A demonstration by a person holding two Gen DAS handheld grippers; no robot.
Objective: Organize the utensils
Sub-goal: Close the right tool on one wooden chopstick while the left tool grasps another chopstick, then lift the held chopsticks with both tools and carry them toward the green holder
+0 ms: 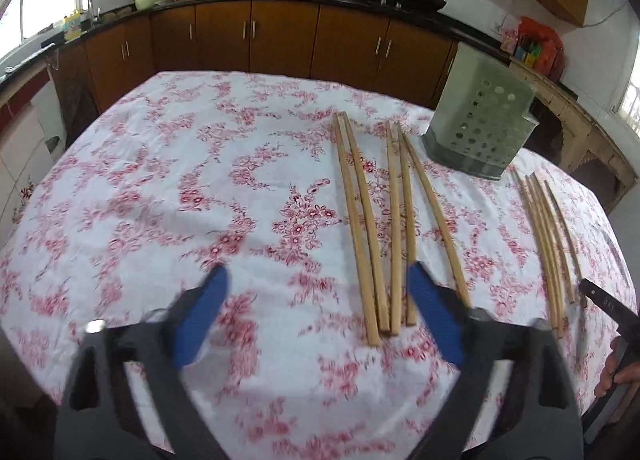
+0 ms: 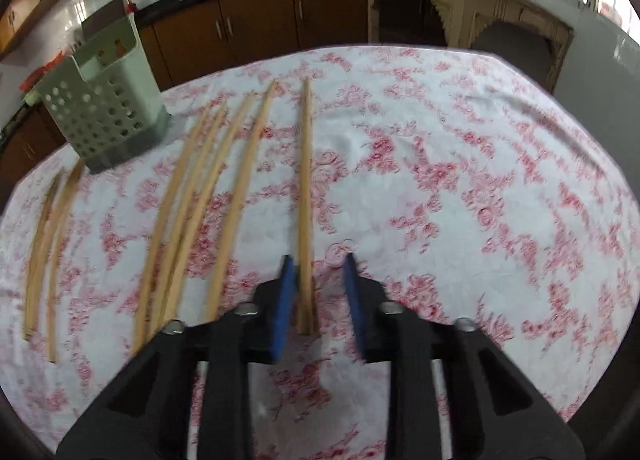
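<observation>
Wooden chopsticks (image 1: 372,219) lie in loose groups on a floral tablecloth (image 1: 160,199), near a perforated green utensil holder (image 1: 480,127). The left gripper (image 1: 316,280) hovers released beside them. The right gripper (image 2: 318,260) straddles a separate chopstick pair (image 2: 305,199), its pads not yet pressing.

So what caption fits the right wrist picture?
Right gripper straddling a chopstick pair on the tablecloth, holder behind.

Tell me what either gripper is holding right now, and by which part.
Nothing is gripped yet. The right gripper straddles the near end of one chopstick pair, pads not pressing it. The left gripper is open over the tablecloth.
</observation>
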